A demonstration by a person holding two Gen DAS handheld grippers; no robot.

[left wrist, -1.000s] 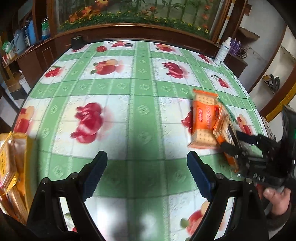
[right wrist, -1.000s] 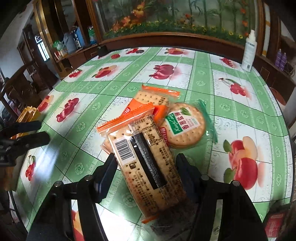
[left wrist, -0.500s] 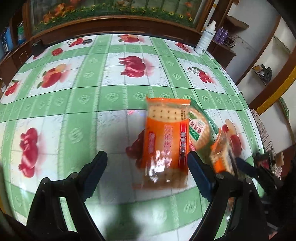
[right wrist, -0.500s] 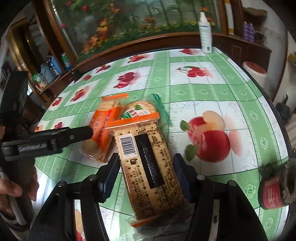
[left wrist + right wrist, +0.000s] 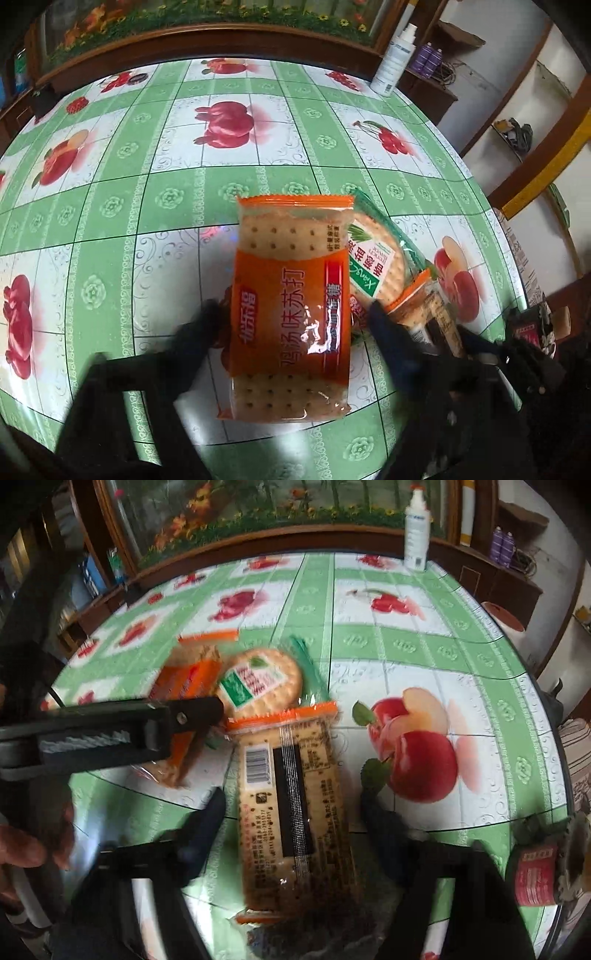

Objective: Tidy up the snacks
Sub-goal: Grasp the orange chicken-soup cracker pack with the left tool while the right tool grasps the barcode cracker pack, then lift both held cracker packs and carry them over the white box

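1. On the round table under a green-and-white fruit-print tablecloth (image 5: 155, 229) lies an orange plastic packet of square crackers (image 5: 291, 306), flat, its long axis running away from the left gripper (image 5: 291, 325) towards the far edge.
2. The left gripper's jaws are closing with that packet between them; blur hides whether the pads press.
3. The right gripper (image 5: 293, 812) is closing around a tan speckled cracker packet with a barcode (image 5: 291, 801), lengthwise between its fingers; contact is unclear.
4. A round cracker in a green wrapper (image 5: 258, 681) lies flat beside both packets.
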